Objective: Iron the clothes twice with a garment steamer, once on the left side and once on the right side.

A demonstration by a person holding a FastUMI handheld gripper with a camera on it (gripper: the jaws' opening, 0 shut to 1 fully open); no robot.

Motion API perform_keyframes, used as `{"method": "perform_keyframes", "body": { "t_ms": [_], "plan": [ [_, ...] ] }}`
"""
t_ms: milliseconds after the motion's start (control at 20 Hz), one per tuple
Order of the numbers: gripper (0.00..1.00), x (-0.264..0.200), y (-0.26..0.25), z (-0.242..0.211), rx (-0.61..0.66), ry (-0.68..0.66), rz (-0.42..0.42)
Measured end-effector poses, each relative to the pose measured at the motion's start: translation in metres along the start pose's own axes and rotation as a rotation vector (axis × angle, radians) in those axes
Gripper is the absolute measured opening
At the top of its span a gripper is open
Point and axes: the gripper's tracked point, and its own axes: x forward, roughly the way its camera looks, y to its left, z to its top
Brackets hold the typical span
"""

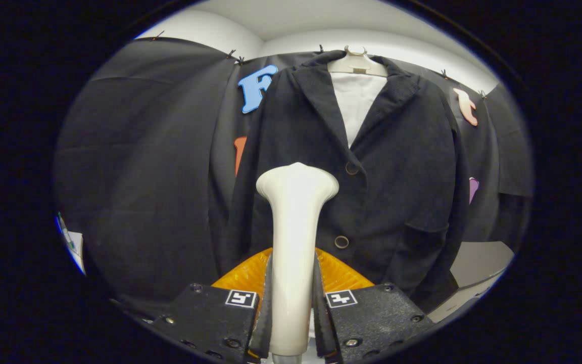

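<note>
The gripper [293, 308] is clamping the garment steamer [295, 242] by its smooth white plastic handle, both fingers pressing on its sides with the jaws nearly closed around it. The handle is rising straight up between the fingers and flaring into a wide, rounded head that is sitting in front of the jacket [372, 182], near its left front panel; whether the head is touching the cloth I cannot tell. The jacket is hanging just beyond on a pale hanger [356, 63], dark and slightly napped, with notched lapels, two round buttons [341, 241] and a flap pocket on the right. To iron well, I judge the head should be pressing flat and travelling slowly down the left panel, then the right.
</note>
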Motion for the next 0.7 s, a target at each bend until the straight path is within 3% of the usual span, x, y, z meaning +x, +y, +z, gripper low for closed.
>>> {"method": "perform_keyframes", "body": {
  "t_ms": [700],
  "plan": [
    [0.37,-0.003,0.008,-0.102,-0.028,0.195,0.003]
  ]
}}
